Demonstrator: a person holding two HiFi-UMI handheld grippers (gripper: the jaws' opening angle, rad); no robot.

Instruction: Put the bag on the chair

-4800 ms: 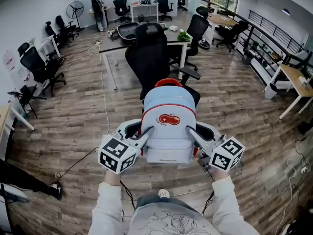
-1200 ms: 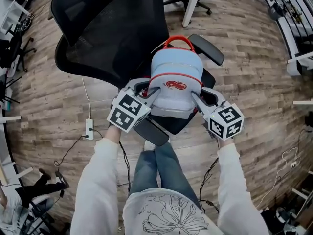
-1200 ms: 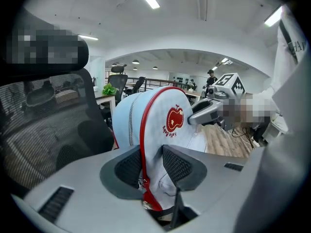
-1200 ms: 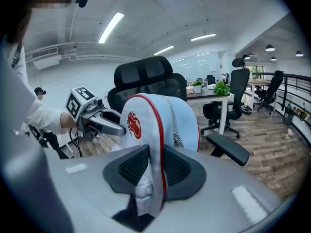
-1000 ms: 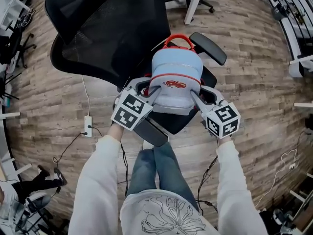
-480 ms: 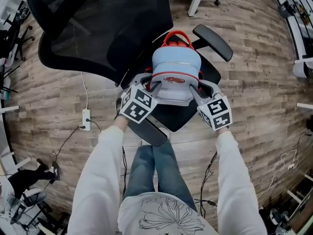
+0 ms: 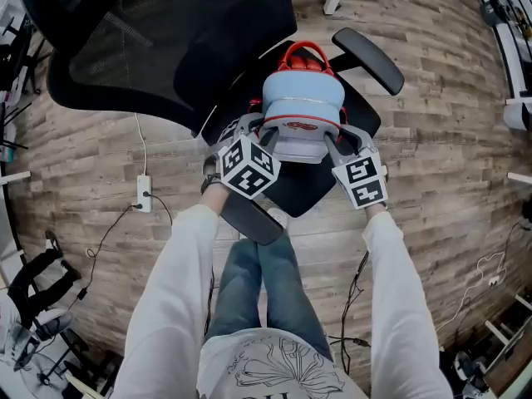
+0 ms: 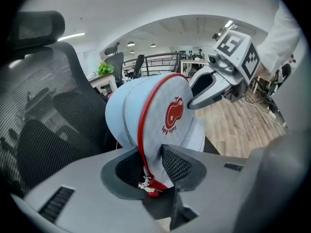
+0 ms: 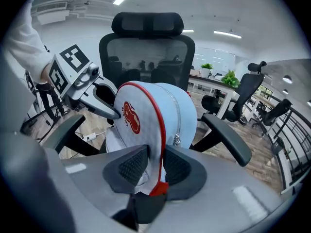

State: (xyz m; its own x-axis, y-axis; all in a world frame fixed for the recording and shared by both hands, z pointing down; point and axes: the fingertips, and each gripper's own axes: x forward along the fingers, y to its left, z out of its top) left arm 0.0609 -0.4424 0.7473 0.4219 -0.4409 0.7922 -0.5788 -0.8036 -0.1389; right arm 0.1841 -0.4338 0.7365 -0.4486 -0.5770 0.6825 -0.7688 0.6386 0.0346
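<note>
arms outstretched, left gripper (image 7: pixel 249 131) and right gripper (image 7: pixel 334 144) clamped on bag (image 7: pixel 303 110)

No text can be read for sure. Bag (image 8: pixel 146 113) front has a red apple logo (image 8: pixel 175 111) w/ small red lettering (image 8: pixel 167 128) at its 7 o'clock, too small to read. Left marker cube (image 7: pixel 247 166) & right marker cube (image 7: pixel 359 181): b/w square codes only, no letters.

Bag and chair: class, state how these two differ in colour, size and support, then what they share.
Colour: the bag is pale blue with red trim; the chair is black mesh.
Size: the bag is small; the chair is far larger.
Support: the bag is clamped by the left gripper and right gripper; the chair stands on the floor.
Shared: both are upright.
</note>
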